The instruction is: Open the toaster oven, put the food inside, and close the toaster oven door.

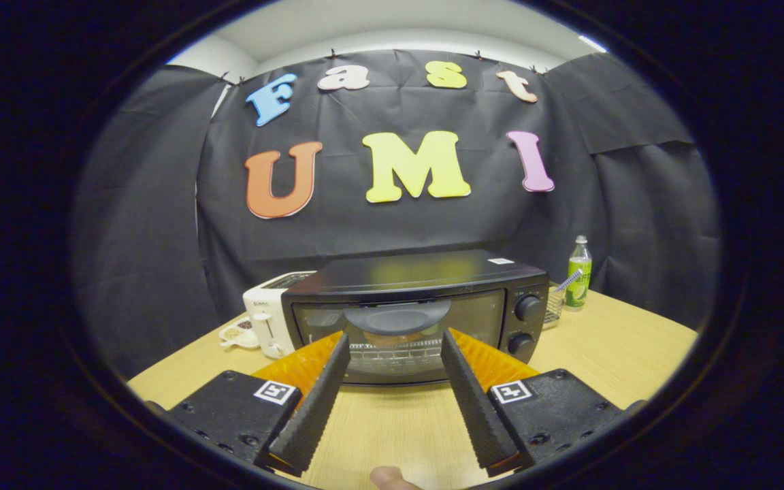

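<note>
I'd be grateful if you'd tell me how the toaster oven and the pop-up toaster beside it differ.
The toaster oven is black; the pop-up toaster is white. The toaster oven is wider and has a glass front door, closed, with two knobs; the pop-up toaster has slots on top. The toaster oven sits just ahead of the open gripper, the pop-up toaster off to its side. Both stand on the wooden table.

The toaster oven (412, 309) is black, glossy on top with a yellowish sheen, and carries a small white sticker near its back right corner. Its door handle (397, 317) is dark grey; two black knobs (527, 325) sit right of the glass. Left of the toaster oven stands a white toaster (266, 320), with a small white dish (239, 335) of brownish bits beside it. Right of it, a green bottle (578, 275) with a white cap. The table (610, 347) beneath is pale wood-grain. The gripper (395, 344), fingers spread apart before the toaster oven, has ribbed pads and black-and-white square markers.
</note>
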